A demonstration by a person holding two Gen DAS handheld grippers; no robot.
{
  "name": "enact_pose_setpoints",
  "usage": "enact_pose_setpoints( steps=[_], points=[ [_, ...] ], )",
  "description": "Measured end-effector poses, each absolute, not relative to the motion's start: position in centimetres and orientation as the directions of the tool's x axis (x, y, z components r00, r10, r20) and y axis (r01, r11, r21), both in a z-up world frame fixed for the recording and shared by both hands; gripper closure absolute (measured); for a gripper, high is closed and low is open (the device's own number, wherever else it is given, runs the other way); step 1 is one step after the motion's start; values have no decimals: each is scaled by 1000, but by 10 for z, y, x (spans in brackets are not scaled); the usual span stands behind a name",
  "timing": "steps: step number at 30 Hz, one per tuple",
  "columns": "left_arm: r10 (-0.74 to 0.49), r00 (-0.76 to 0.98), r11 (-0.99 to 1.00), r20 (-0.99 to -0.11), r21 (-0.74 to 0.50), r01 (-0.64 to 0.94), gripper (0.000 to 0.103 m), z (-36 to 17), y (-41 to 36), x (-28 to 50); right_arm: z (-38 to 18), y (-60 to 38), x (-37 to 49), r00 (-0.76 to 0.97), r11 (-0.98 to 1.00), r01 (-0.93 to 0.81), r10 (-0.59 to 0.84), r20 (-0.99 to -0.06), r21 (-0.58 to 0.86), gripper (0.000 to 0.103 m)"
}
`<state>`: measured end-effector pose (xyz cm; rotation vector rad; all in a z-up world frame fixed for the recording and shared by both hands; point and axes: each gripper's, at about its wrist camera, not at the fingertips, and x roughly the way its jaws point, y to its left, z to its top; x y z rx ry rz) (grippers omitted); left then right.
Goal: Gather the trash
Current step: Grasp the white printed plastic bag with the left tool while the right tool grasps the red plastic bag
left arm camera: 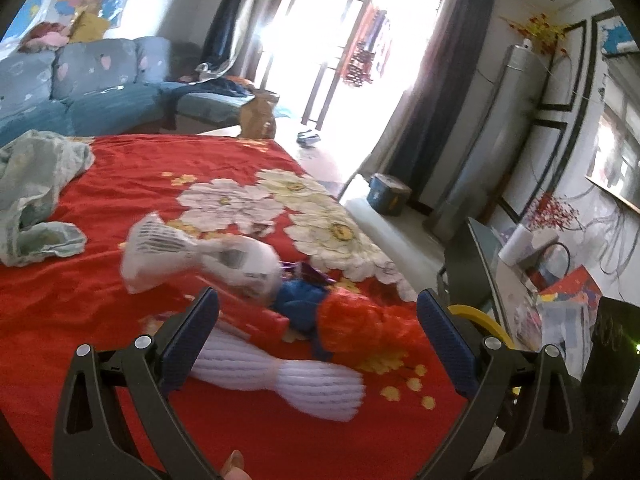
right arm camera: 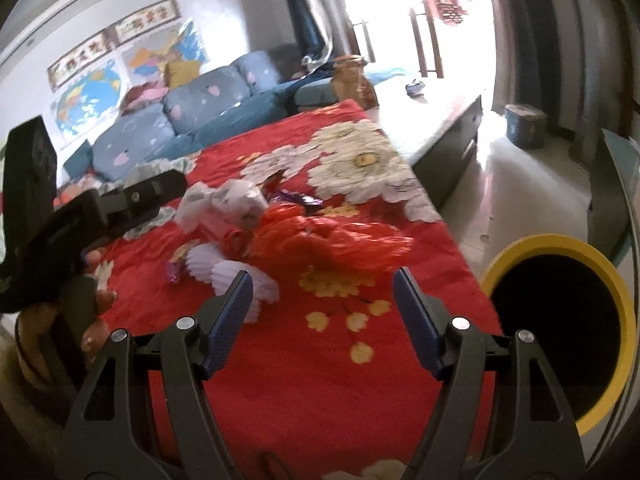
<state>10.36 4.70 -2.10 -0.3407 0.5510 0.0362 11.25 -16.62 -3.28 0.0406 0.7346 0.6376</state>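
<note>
Trash lies in a loose pile on the red floral cloth [left arm camera: 100, 184] covering the table: a white foam fruit net [left arm camera: 280, 376], a red plastic bag [left arm camera: 360, 320], a crumpled white printed wrapper [left arm camera: 200, 252], a blue scrap [left arm camera: 298, 300] and a purple foil wrapper [right arm camera: 296, 198]. The pile sits toward the cloth's near right part, just short of the big white flower print.

Both pairs of jaws are seen spread apart with nothing between them. The left gripper [left arm camera: 318, 316] is pointed at the foam net and the red bag; the right gripper [right arm camera: 322, 292] hangs over bare cloth just short of the pile. The step in hand is judged to be the approach to a first piece. It would be done well if one light item were singled out (the foam net, nearest on the cloth, looks the easiest), pinched at its narrow waist, and lifted clear so that the cloth is not dragged along. The crinkly bag should be taken by a bunched fold.

Only in the right wrist view is the yellow-rimmed bin [right arm camera: 560, 320] shown whole, open and just off the cloth's right edge, along with the left gripper's body and the hand [right arm camera: 94, 304] holding it. Only in the left wrist view are the pale green fabric [left arm camera: 36, 184] at the cloth's far left and the cluttered side table [left arm camera: 532, 288] seen.
</note>
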Motion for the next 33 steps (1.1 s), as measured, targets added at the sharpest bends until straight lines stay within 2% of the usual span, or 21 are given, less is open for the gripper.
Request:
enact_pose_setpoints(
  steps=[13, 22, 25, 27, 31, 33],
  points=[
    [72, 810, 895, -582, -321, -310, 7, -40, 140, 116, -46, -106, 147, 512, 794, -571, 542, -666, 207, 39],
    [38, 782, 853, -622, -387, -349, 7, -57, 187, 138, -61, -89, 168, 470, 796, -558, 535, -702, 233, 40],
    [6, 777, 831, -630, -428, -354, 7, -66, 200, 147, -68, -91, 169, 457, 798, -551, 533, -712, 244, 54],
    [-15, 773, 815, -635, -455, -358, 7, -74, 206, 154, -71, -95, 171, 460, 804, -540, 529, -713, 249, 71],
    [-72, 772, 776, -631, -522, -354, 9, -89, 217, 164, -73, -108, 172, 459, 804, -524, 543, -703, 279, 82],
    [-105, 772, 769, -627, -543, -337, 24, -94, 216, 169, -73, -112, 170, 462, 804, -520, 550, -696, 289, 85]
  ],
)
